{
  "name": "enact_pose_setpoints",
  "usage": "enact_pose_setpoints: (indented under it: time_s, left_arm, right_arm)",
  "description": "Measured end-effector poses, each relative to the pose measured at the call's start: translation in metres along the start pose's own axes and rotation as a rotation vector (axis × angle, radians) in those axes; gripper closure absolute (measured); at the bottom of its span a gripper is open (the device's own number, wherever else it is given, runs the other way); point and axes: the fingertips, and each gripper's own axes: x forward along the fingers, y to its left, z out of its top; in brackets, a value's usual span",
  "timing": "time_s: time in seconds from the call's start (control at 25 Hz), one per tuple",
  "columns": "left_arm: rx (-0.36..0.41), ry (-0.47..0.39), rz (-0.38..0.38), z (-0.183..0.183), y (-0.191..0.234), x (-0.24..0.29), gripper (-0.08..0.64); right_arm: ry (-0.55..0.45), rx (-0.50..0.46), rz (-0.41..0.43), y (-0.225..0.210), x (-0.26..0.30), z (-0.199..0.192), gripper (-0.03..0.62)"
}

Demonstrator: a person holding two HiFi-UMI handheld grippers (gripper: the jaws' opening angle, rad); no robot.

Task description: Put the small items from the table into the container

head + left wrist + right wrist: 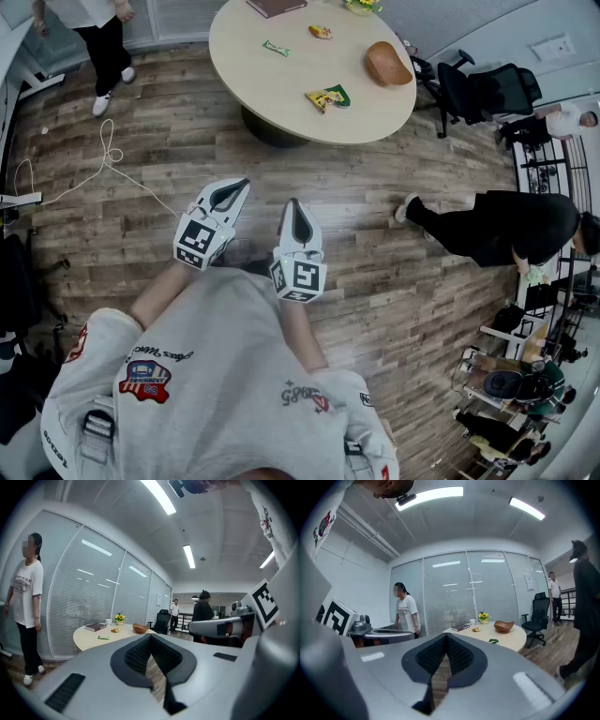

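left gripper (242, 185): jaws together, nothing between them. right gripper (294, 204): same, closed and empty. both are held side by side in front of the person's chest, roughly level, pointing toward the table (272, 89) and well short of it. this reads as a carry posture for the approach, with the jaws closed because there is nothing to take yet. on the table: bowl (387, 64) at its right edge, likely the container; inside not clear from here. small items lie loose on the table: packet (327, 97) at the near edge, left of the bowl; green wrapper (277, 48) mid-table; orange snack (321, 32) toward the far side. book (276, 7) and flowers (363, 5) at the far edge, probably not for moving. judged not begun; next move calls for stepping up to the table and opening one gripper over the packet, the nearest item.
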Motion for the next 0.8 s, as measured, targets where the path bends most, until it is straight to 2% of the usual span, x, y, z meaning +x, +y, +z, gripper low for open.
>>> enact_pose_setpoints:
  time_s: [0.36,0.6,0.8]
  left_arm:
    - [-0.025,-0.009,-0.027,-0.007,0.008,-0.002,0.555]
    - [-0.032,0.004,-0.059,-0.004,-0.001,0.034,0.555]
    - [-0.008,0.012,-0.063,0.007,0.016,0.086,0.555]
  right_arm:
    - [-0.023,0.023,0.007,0.017,0.003,0.001,0.591]
    - [0.013,0.053,-0.016,-0.017,0.016,-0.003,0.591]
    - [0.001,0.079,-0.008,-0.051,0.066,0.004,0.591]
